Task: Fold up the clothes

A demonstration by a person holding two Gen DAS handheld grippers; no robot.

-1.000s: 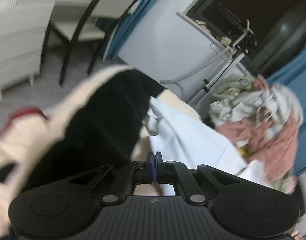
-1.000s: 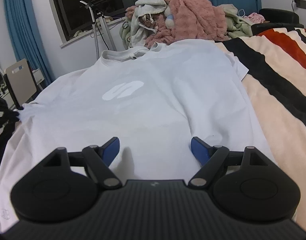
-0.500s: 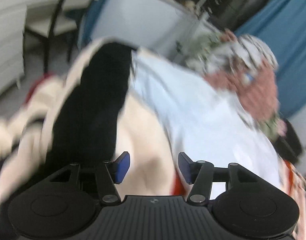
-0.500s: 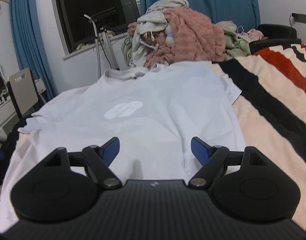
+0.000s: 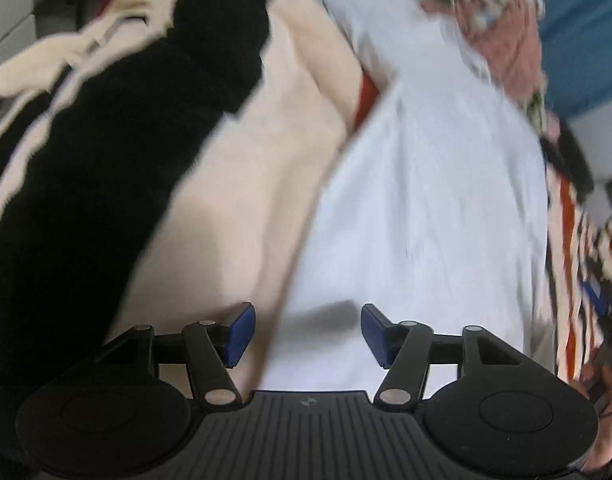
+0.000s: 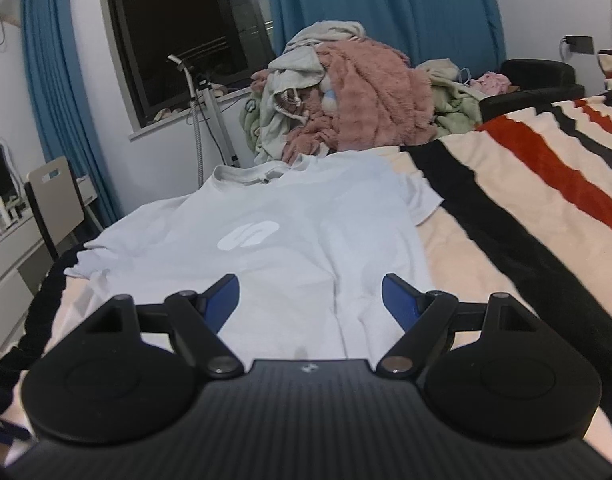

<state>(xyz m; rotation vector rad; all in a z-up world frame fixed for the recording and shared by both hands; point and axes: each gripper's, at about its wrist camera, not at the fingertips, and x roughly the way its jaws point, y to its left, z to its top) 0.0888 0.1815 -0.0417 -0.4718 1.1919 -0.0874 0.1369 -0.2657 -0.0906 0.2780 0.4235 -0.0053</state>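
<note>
A white T-shirt [image 6: 290, 236] with a pale chest logo lies spread flat on the striped bed blanket [image 6: 518, 216], collar at the far end. My right gripper [image 6: 310, 296] is open and empty, hovering over the shirt's near hem. In the blurred left wrist view the same shirt [image 5: 426, 208] runs up the right half. My left gripper [image 5: 308, 332] is open and empty above the shirt's left edge near the hem, where white cloth meets the cream blanket [image 5: 234, 184].
A heap of pink, grey and green clothes [image 6: 346, 96] is piled at the far end of the bed. A chair [image 6: 54, 196] and a white desk stand at the left by the window. The blanket's black band [image 5: 106, 152] hangs over the bed's left side.
My left gripper was shut one second ago, has opened and swung from the bed's left side over the shirt's lower left edge. My right gripper has drawn back and risen a little.
</note>
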